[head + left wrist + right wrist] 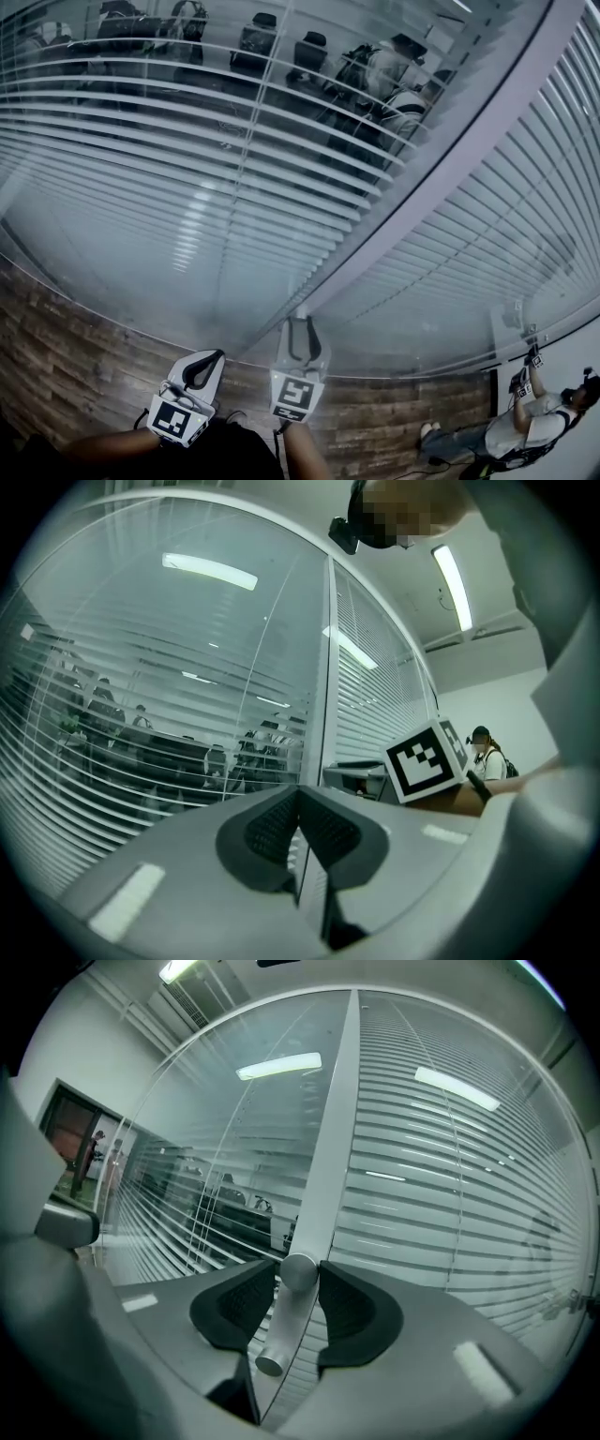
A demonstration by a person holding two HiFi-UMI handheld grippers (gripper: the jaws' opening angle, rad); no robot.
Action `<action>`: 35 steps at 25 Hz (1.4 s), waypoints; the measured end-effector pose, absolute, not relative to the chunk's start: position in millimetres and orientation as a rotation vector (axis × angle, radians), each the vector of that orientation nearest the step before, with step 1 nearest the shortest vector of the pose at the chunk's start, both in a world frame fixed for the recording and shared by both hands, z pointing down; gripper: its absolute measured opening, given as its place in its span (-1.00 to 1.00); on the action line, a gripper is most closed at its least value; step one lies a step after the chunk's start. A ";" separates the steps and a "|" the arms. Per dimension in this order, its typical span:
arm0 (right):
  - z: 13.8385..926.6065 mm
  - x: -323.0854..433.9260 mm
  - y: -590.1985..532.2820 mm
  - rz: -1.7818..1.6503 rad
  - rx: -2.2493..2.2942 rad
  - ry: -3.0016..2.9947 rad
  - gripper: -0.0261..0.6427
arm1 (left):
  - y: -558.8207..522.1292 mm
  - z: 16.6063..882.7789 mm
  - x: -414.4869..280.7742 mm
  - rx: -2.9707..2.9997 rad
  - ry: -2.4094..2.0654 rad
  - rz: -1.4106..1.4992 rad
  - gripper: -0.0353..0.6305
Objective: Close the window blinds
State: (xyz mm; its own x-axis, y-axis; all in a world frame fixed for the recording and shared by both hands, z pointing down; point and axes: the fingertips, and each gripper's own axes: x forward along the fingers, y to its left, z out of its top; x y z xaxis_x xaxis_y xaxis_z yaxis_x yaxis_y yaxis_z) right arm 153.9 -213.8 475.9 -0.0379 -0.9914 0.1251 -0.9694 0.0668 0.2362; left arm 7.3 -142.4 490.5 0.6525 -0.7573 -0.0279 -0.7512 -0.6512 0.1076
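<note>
Two grippers are seen low before a glass wall, and the blinds are hung behind the glass, on either side of a pale frame post. Left of the post the slats are tilted open, so that chairs and people (dim behind the glass) are seen through them; right of it the slats are turned nearly flat. The left gripper is held level, with its jaws brought together and nothing between them. The right gripper is set against the foot of the post with its jaws parted, and a grey cylindrical knob is framed between them. Its rounded end lies between the pad tips, close to both, though no squeeze on it is shown.
</note>
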 end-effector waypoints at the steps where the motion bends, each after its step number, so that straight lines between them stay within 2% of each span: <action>1: 473.8 154.3 -214.3 -0.124 1.994 -2.086 -0.49 | -142.3 490.4 7.8 2.773 -1.265 -0.105 -0.89; 6: 468.2 160.3 -214.4 -0.017 2.096 -2.155 -0.54 | -144.4 489.6 7.8 2.764 -1.263 -0.104 -0.89; 12: 477.4 160.3 -205.5 0.485 2.276 -2.432 -0.54 | -138.3 494.0 -1.8 2.760 -1.258 -0.123 -0.89; 14: 476.3 162.8 -207.7 0.526 2.282 -2.437 -0.53 | -139.3 492.9 0.2 2.763 -1.249 -0.111 -0.89; 17: 476.3 161.0 -209.9 0.246 2.175 -2.304 -0.52 | -140.4 496.0 1.3 2.763 -1.246 -0.100 -0.89; 19: 475.1 155.6 -209.2 -0.063 2.045 -2.168 -0.32 | -141.1 499.8 1.6 2.763 -1.249 -0.096 -0.89; 20: 475.6 152.2 -208.8 -0.186 1.978 -2.108 -0.30 | -141.7 502.0 1.8 2.762 -1.249 -0.091 -0.89; 22: 480.4 145.2 -208.8 -0.303 1.873 -2.012 -0.31 | -141.1 504.6 1.3 2.760 -1.239 -0.085 -0.89; 27: 477.5 147.4 -210.2 -0.357 1.862 -1.887 -0.53 | -133.9 499.6 1.3 2.776 -1.215 -0.101 -0.89; 30: 472.4 155.7 -212.7 -0.202 1.999 -2.043 -0.54 | -136.6 499.0 4.3 2.771 -1.228 -0.092 -0.89; 35: 475.8 166.1 -211.1 0.575 2.295 -2.472 -0.54 | -137.3 497.0 0.8 2.773 -1.245 -0.111 -0.89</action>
State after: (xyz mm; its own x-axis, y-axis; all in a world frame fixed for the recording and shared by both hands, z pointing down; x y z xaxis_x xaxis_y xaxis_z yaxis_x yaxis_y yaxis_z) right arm 166.1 -211.1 475.8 -0.0786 -0.9967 0.0212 -0.9037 0.0622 -0.4237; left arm 0.8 -137.3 497.0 0.6634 -0.7478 -0.0255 -0.7406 -0.6611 0.1204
